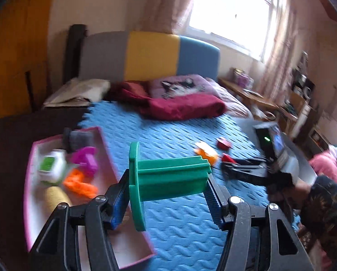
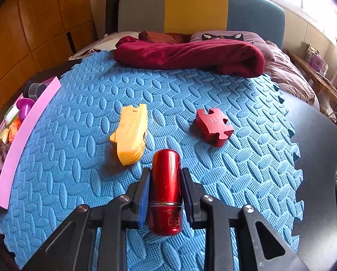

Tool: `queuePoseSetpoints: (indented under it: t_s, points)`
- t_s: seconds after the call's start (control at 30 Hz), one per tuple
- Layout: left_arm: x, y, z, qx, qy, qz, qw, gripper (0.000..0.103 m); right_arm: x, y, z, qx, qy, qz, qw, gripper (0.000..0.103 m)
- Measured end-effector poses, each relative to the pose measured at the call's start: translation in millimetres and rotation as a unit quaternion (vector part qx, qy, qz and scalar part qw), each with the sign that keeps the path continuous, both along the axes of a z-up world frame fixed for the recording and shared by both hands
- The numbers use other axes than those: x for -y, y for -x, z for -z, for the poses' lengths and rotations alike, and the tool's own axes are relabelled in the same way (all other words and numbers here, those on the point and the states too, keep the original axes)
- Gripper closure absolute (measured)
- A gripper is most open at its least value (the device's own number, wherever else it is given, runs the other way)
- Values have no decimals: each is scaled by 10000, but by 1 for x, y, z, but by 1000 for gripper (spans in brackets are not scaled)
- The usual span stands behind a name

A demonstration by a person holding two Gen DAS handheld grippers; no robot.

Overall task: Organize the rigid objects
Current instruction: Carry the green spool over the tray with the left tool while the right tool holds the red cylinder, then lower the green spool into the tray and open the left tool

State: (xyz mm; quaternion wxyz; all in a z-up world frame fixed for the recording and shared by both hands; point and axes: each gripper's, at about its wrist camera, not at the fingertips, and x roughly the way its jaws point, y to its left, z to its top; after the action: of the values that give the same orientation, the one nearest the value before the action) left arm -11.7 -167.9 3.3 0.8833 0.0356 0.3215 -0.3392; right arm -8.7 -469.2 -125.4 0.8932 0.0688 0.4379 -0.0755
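My left gripper (image 1: pixel 168 194) is clamped on a green plastic piece (image 1: pixel 166 178), a ribbed block with a round flange at one end, which I hold in the air above the blue foam mat (image 1: pixel 186 221), just beside the near right edge of the pink tray (image 1: pixel 33 155). In that tray lie a white and green cube (image 1: pixel 52 167), a magenta piece (image 1: pixel 86 160), an orange piece (image 1: pixel 80 184), a yellowish roll (image 1: pixel 55 197) and a dark cup (image 1: pixel 76 139) at the far end; this view is blurred, so I cannot make out finer detail. My right gripper (image 2: pixel 165 192) is clenched around a red metal cylinder (image 2: pixel 166 189), its rounded end pointing away from me, low over the mat. On the mat ahead of it rest a yellow plastic piece (image 2: pixel 130 134) to the left and a red jigsaw-shaped block (image 2: pixel 213 126) to the right, well apart from each other. A dark red blanket (image 2: pixel 191 54) lies across the bed beyond the mat.
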Motion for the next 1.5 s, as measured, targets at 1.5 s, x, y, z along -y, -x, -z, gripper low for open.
queuePoseSetpoints:
  t_s: [1.5]
  points:
    - [-121, -46, 55, -601, -910, -2202, 9693, 32, -3, -3, 0, -91, 101, 8, 9999, 78]
